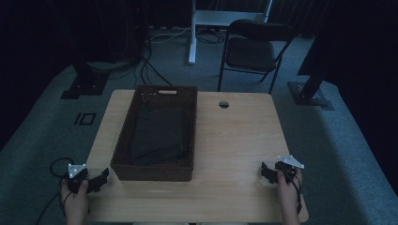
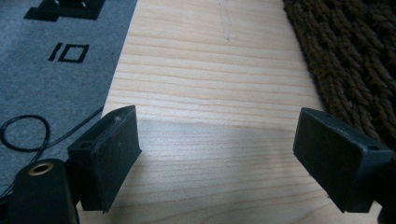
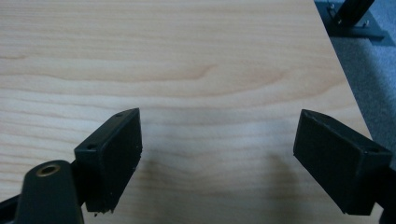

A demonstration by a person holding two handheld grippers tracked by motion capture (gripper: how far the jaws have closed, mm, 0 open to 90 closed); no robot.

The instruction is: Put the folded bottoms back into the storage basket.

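Note:
A dark brown woven basket (image 1: 157, 135) stands on the left half of the light wooden table (image 1: 234, 140), with a black folded cloth (image 1: 157, 133) lying inside it. My left gripper (image 1: 96, 180) rests at the table's front left corner, just left of the basket, open with nothing between its jaws. In the left gripper view the left gripper (image 2: 217, 154) spans bare wood, and the basket's weave (image 2: 345, 60) fills the upper right. My right gripper (image 1: 268, 172) sits near the front right corner, open and empty. Bare tabletop lies between the jaws of the right gripper (image 3: 217, 154).
A round cable hole (image 1: 224, 104) is in the table's far side. A black folding chair (image 1: 251, 49) and a white desk leg (image 1: 192, 33) stand behind the table. Black stand bases (image 1: 309, 93) and cables (image 1: 141, 65) lie on the grey carpet.

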